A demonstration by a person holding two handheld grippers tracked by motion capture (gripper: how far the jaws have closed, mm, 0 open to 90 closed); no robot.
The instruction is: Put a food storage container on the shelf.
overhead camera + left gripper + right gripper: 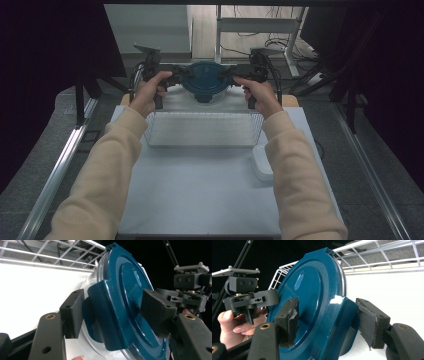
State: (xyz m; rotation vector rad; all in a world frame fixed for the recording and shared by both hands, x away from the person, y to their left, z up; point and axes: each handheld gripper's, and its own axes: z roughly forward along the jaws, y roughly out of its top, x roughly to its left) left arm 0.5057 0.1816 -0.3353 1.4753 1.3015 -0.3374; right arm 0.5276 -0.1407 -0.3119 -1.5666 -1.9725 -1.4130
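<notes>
Blue-lidded clear container (205, 80) held aloft between both hands past the counter's (200, 185) far edge, left gripper (172, 74) clamped on one lid tab, right gripper (235, 74) clamped on the opposite tab, white wire basket (202, 131) below, nearer the person, small white box (261, 162) by the right sleeve, bare counter nearer still.

The wire basket (202, 129) stands across mid-counter just before both hands; the counter (200, 190) nearer the person lies open.
</notes>
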